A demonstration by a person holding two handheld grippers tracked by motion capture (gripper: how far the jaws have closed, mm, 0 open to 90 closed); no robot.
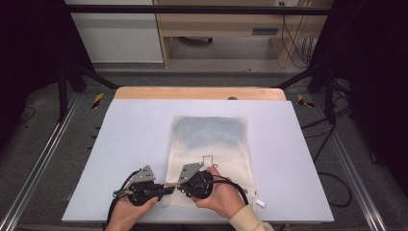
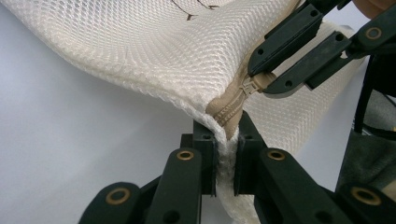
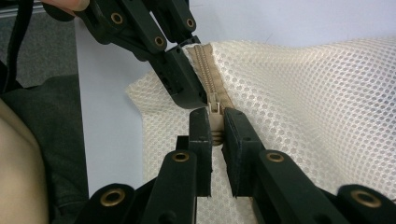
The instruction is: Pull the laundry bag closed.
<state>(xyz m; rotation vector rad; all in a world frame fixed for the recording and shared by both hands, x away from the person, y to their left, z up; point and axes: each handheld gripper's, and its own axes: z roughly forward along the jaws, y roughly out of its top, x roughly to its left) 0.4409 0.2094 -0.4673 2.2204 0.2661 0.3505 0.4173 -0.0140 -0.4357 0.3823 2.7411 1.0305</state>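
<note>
At near-left corner of mesh bag (image 1: 208, 144), left gripper (image 1: 166, 186) pinches the bag edge; right gripper (image 1: 181, 181) pinches zipper pull (image 3: 214, 117) just beside; zipper (image 2: 231, 109) runs rightward.

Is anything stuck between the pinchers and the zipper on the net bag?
Nothing visible. The right gripper is shut on the zipper pull, and the left gripper pinches the mesh bag at the zipper's end, so both already touch it.
</note>
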